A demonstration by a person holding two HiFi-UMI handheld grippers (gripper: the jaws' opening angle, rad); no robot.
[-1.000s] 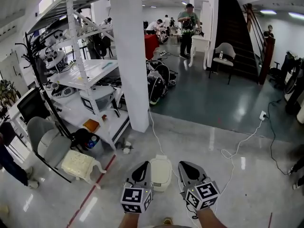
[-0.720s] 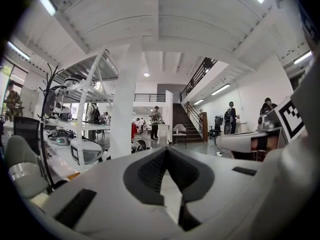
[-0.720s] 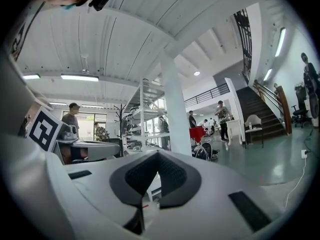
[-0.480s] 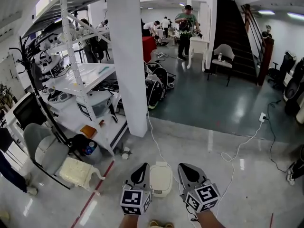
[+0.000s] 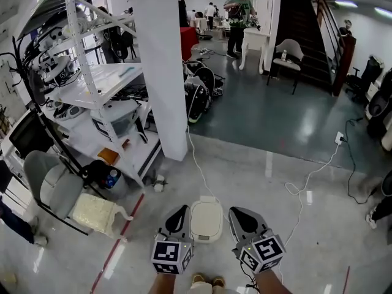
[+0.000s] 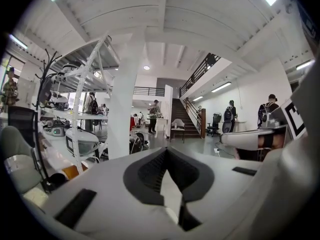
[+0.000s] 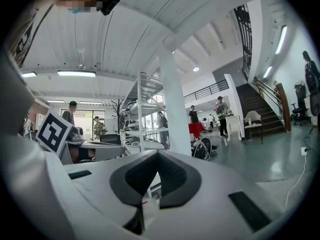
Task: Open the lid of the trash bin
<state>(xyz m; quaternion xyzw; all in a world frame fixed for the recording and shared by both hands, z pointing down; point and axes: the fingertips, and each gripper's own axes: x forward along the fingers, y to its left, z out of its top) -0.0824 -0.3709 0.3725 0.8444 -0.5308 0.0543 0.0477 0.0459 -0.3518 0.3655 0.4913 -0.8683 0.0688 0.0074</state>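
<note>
Step in hand: the approach; judging by the layout, no contact with the bin had been made.
Trash bin: a small white trash bin (image 5: pixel 206 220) stood on the glossy floor straight ahead of the person, between the two gripper tips in the head view and near the foot of the white pillar (image 5: pixel 160 72).
Lid: the lid (image 5: pixel 206 213) lay flat and closed on the bin.
Left gripper: the left gripper (image 5: pixel 182 210) hovered just left of the bin, its jaws drawn together at the tips with nothing between them; its own view (image 6: pixel 167 151) looked out across the room, not at the bin.
Right gripper: the right gripper (image 5: pixel 236 213) hovered just right of the bin, jaws likewise closed and empty (image 7: pixel 158 155).
Nearby: a white cable (image 5: pixel 200 173) ran along the floor from the pillar towards the bin.
Next move: probably to lower one gripper to the lid's front edge and lift or press it; which edge hinges could not be made out.
Care: the bin looked light, so it may slide or tip unless steadied by the other gripper.
</note>
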